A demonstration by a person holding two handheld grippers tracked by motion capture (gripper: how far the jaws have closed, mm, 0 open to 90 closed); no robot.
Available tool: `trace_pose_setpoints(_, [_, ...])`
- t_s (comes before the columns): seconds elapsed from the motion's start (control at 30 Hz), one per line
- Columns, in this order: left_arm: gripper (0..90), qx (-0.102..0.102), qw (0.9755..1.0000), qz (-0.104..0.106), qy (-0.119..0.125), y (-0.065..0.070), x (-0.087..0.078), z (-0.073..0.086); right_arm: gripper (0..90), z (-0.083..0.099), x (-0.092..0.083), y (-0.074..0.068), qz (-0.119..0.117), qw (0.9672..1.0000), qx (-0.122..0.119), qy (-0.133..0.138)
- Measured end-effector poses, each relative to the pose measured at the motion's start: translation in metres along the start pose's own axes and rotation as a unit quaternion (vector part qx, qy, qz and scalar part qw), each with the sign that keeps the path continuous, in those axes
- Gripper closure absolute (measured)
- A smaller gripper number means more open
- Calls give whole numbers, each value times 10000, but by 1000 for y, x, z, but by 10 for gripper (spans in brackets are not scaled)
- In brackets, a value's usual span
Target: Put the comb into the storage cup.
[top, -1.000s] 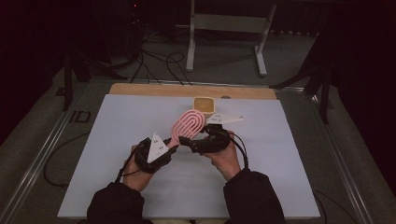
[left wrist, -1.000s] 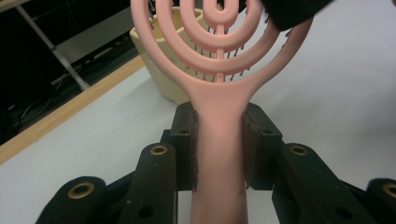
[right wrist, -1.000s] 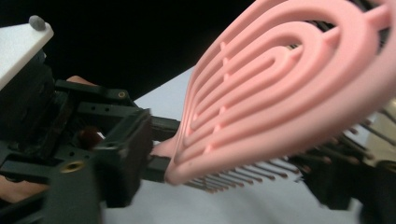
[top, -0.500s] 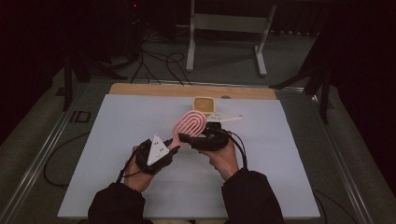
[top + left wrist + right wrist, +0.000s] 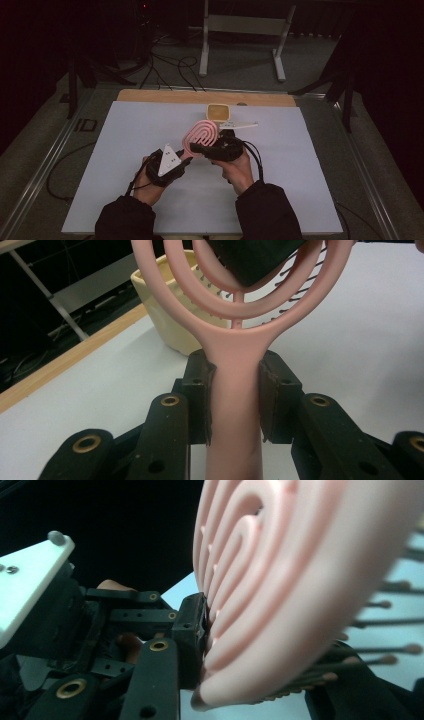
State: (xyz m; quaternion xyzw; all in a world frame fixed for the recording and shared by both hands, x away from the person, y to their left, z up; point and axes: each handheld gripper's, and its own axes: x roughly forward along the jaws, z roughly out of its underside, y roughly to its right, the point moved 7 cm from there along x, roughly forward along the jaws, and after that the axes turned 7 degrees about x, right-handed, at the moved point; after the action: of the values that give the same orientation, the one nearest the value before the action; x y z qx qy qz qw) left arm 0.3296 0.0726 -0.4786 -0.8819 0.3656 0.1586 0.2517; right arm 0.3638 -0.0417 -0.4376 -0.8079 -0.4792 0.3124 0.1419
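Observation:
A pink hairbrush point(image 5: 202, 134) with a looped, open head hangs tilted above the white table point(image 5: 125, 130), between both hands. My left gripper point(image 5: 186, 156) is shut on its handle; in the left gripper view both pads point(image 5: 200, 400) press the handle's sides just below the head point(image 5: 235, 320). My right gripper point(image 5: 198, 146) reaches in from the right, and its jaws have just been closing on the brush head point(image 5: 280, 580). One pad point(image 5: 192, 640) lies against the ribbed back and the other jaw sits among the bristles.
A cream cup point(image 5: 218, 112) stands on the table just beyond the brush, also in the left gripper view as a cream cup point(image 5: 165, 305). A wooden strip point(image 5: 200, 96) edges the table's far side. A metal stand point(image 5: 245, 30) and cables lie on the floor behind.
The right gripper's jaws have closed onto the brush head. Both hands and the brush have stayed where they were.

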Motion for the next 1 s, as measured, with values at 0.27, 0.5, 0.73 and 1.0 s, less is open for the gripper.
trace_pose_setpoints(0.27, [698,-23,10000,30,54,-1,-1,0,635,0,1,-3,-103,9999,-15,4])
trace_pose_setpoints(0.5, [506,-217,9997,-69,68,-5,-1,0,635,0,1,-6,-176,9998,-59,26])
trace_pose_setpoints(0.73, [233,-504,9983,-140,255,-8,-2,-2,636,-1,2,-6,-166,9998,-82,72])
trace_pose_setpoints(1.0, [2,-642,9977,130,181,-8,1,1,635,0,2,-5,-141,9998,-90,73])
